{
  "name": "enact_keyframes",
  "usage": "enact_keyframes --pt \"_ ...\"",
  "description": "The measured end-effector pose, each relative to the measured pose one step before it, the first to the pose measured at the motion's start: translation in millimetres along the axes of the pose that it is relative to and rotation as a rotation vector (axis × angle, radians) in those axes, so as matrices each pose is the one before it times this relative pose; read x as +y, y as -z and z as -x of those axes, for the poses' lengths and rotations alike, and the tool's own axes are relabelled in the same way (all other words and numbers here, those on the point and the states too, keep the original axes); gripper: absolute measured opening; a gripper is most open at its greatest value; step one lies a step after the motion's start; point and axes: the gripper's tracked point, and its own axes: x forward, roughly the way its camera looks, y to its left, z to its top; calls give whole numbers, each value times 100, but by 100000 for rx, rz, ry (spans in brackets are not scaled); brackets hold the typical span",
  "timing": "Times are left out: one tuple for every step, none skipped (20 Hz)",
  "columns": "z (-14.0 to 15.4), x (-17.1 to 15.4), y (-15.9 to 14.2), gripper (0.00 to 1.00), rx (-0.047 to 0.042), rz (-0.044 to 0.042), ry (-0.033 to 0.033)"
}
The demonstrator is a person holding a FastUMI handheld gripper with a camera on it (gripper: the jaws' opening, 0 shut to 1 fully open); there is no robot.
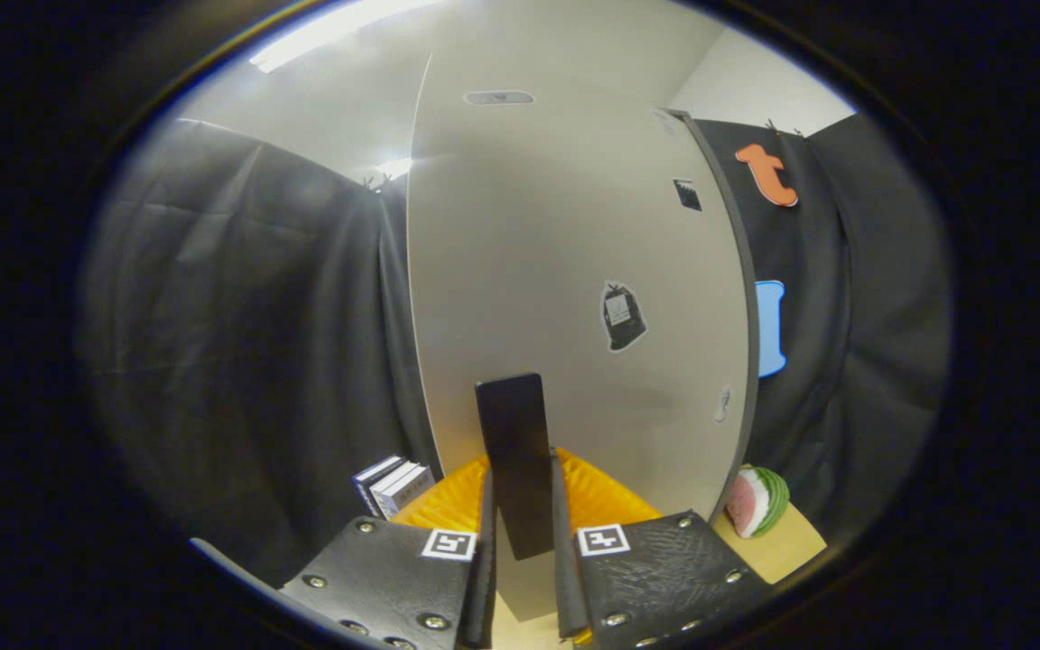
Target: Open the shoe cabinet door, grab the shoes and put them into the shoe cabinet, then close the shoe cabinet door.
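Observation:
The shoe cabinet door (565, 271) is a tall pale panel standing right in front of me, with its dark thin edge (741, 271) showing on the right. A flat black handle (513, 433) sticks out from its lower part. My gripper (522, 469) is shut on this handle, with one finger pressed against each of its sides. The handle's tip reaches back between the fingers. A small dark sticker (621, 316) sits on the door above and to the right of the handle.
A few books (392, 483) stand to the left of the fingers, by the door's lower left. A toy watermelon slice (759, 501) lies on a wooden surface (786, 551) to the right of the door's edge. Black cloth walls hang on both sides.

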Motion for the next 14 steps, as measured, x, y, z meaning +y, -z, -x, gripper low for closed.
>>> enact_keyframes --pt "855 -398 -30 27 -96 132 225" --pt "740 -560 -124 26 -115 75 306" --pt "749 -602 -58 26 -96 192 355" --pt "646 -488 -57 26 -25 242 363" --pt "619 -625 19 26 -91 247 452" --pt "440 -450 -17 26 65 259 470" --pt "423 -563 -69 26 -130 -4 647" --pt "588 -640 -14 26 -45 -182 714" --pt "552 -676 -83 26 -168 -273 877" --pt "562 -528 -26 26 -210 -166 913" --pt "461 -514 -120 26 -396 59 844" --pt "346 -518 -45 26 -212 340 966" --pt "359 -601 -34 26 -193 478 1187" --pt "485 -696 -29 26 -315 436 1418"
